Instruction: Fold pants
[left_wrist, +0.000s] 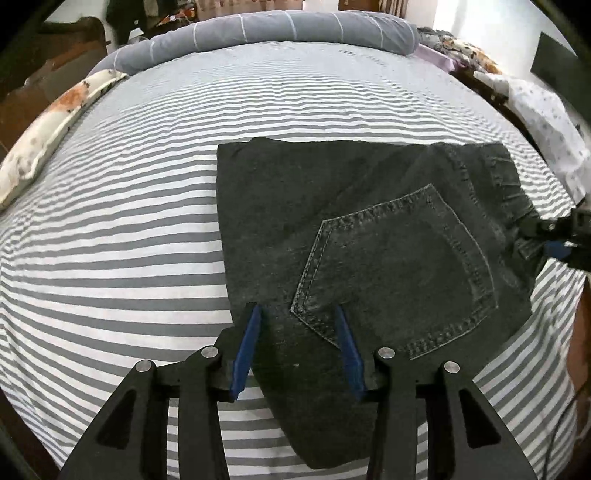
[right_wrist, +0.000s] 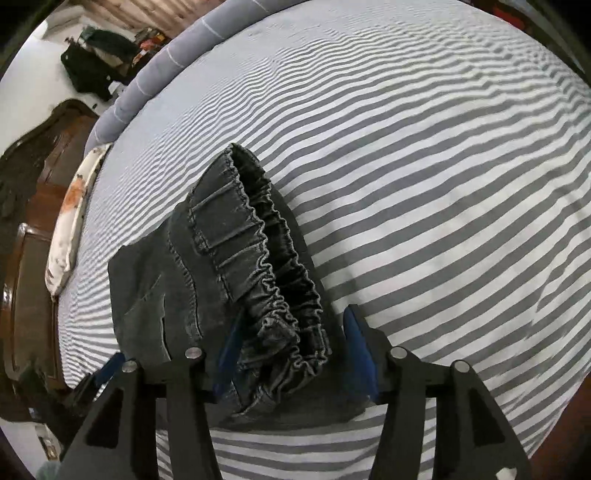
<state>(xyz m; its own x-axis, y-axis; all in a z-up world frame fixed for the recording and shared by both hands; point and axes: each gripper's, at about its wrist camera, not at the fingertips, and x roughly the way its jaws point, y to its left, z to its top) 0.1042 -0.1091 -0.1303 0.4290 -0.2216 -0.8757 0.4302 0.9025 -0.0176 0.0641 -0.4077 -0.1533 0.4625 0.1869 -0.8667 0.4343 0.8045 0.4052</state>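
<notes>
Dark grey denim pants (left_wrist: 369, 229) lie folded on the striped bed, back pocket (left_wrist: 399, 273) up, elastic waistband at the right. My left gripper (left_wrist: 299, 314) is open, its blue fingers standing over the near edge of the pants left of the pocket. In the right wrist view the gathered waistband (right_wrist: 273, 273) runs toward me and lies between the fingers of my right gripper (right_wrist: 291, 325), which is open around it. The right gripper also shows in the left wrist view (left_wrist: 554, 236) at the waistband's end.
The grey-and-white striped bedsheet (left_wrist: 147, 184) covers the bed. A grey rolled duvet (left_wrist: 280, 33) lies along the far edge, a floral pillow (left_wrist: 55, 122) at the left, a patterned white pillow (left_wrist: 546, 118) at the right. A wooden bed frame (right_wrist: 33, 236) borders the bed.
</notes>
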